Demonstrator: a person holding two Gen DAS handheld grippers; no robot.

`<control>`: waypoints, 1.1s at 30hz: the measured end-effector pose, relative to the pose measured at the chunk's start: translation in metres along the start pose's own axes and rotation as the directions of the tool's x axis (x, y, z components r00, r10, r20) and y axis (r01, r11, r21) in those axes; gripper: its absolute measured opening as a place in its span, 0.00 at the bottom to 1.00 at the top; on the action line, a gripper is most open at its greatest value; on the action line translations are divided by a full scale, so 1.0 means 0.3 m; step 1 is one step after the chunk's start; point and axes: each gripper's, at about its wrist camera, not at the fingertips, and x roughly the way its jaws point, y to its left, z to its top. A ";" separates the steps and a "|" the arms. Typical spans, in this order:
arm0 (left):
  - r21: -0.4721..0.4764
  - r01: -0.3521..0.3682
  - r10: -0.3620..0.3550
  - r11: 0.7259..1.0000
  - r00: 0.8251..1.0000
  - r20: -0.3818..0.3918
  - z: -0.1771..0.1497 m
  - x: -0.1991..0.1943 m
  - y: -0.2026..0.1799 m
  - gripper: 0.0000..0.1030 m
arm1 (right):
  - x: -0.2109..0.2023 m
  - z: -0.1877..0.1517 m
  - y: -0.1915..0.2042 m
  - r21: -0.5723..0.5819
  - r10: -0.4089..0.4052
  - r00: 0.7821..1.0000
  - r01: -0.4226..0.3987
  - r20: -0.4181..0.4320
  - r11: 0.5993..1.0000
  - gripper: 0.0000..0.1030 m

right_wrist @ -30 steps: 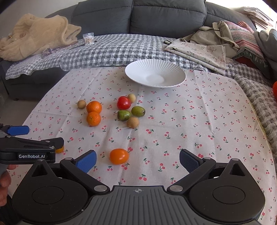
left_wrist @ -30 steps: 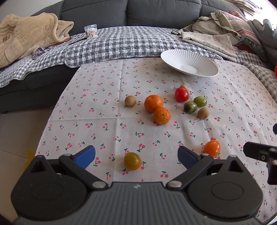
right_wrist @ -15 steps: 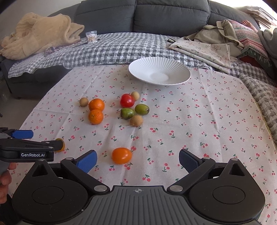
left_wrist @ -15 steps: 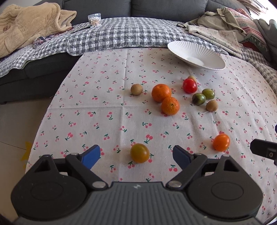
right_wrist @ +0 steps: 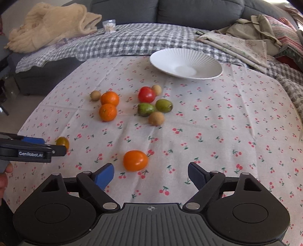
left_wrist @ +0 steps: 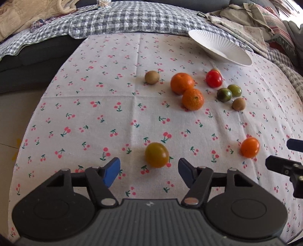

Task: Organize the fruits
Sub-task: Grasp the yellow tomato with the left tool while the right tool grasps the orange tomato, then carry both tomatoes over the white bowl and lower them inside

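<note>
Fingers of both the left gripper [left_wrist: 149, 171] and right gripper [right_wrist: 151, 175] gape, released; the brownish tomato [left_wrist: 156, 154] and orange tomato [right_wrist: 135, 160] sit nearer than before on the cherry-print tablecloth [right_wrist: 217, 121], sofa [right_wrist: 189, 11] behind

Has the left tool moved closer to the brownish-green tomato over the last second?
Yes. The left tool has advanced toward the brownish-green tomato, which sat farther ahead before; the white bowl shifted up-frame.

Left gripper [left_wrist: 149, 171] low over the table's near left edge, jaws spread wide, nothing between the pads. Right gripper [right_wrist: 151, 177] alongside at the near edge, level, jaws equally wide, also holding nothing.
</note>
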 end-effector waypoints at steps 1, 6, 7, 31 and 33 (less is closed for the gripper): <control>0.009 -0.003 0.003 1.000 1.000 -0.003 -0.002 0.008 -0.007 0.63 | 0.008 -0.001 0.005 0.000 0.011 1.000 -0.011 0.001 1.000 0.81; 0.044 -0.022 0.021 0.999 1.000 0.008 -0.007 0.032 -0.031 0.56 | 0.044 0.007 0.015 -0.023 0.035 0.999 -0.034 0.013 0.999 0.81; 0.055 -0.024 0.023 0.998 1.000 0.016 -0.005 0.032 -0.034 0.54 | 0.055 0.011 0.016 -0.025 0.038 0.999 -0.037 0.012 0.999 0.80; 0.100 0.031 -0.043 0.994 0.992 0.116 0.032 -0.029 -0.075 0.25 | 0.051 0.063 0.013 -0.029 0.042 0.999 -0.042 0.012 0.999 0.31; 0.097 0.044 -0.056 0.994 0.990 0.128 0.045 -0.042 -0.077 0.25 | 0.035 0.080 0.000 -0.012 0.045 0.999 -0.045 0.026 0.999 0.31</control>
